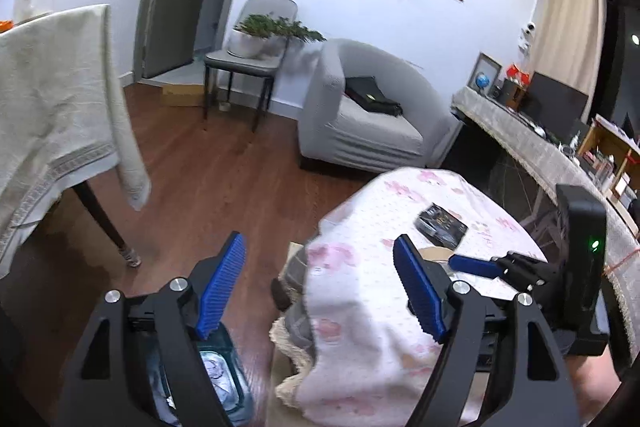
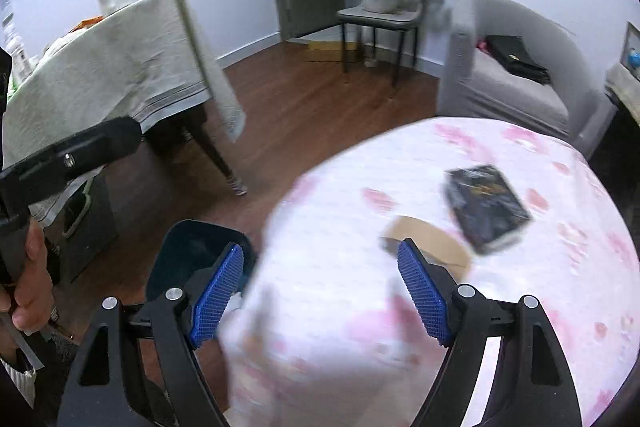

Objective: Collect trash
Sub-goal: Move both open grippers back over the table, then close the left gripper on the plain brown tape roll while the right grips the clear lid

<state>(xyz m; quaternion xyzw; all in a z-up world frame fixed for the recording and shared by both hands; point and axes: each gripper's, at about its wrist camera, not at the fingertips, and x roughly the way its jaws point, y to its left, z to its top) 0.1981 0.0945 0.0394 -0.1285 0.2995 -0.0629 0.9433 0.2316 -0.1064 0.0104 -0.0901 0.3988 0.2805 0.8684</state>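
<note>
Both grippers, left point(image 1: 320, 291) and right point(image 2: 320, 291), gape wide, holding nothing (blue pads bare). Black packet point(image 2: 486, 209) and brown cardboard scrap point(image 2: 430, 243) lie touching on the pink-flowered tablecloth point(image 2: 560, 307); bin point(image 1: 224, 383) stands below.

The left gripper point(image 1: 320, 287) is hanging with its jaws wide apart and nothing between them, over the edge of a table under a pink flowered cloth point(image 1: 360, 307). A dark packet point(image 1: 442, 223) is lying on that cloth beside a brown cardboard piece point(image 1: 434, 254). The right gripper point(image 1: 474, 266) is reaching in over the cloth. A bin point(image 1: 218, 371) is standing on the floor below.
</note>
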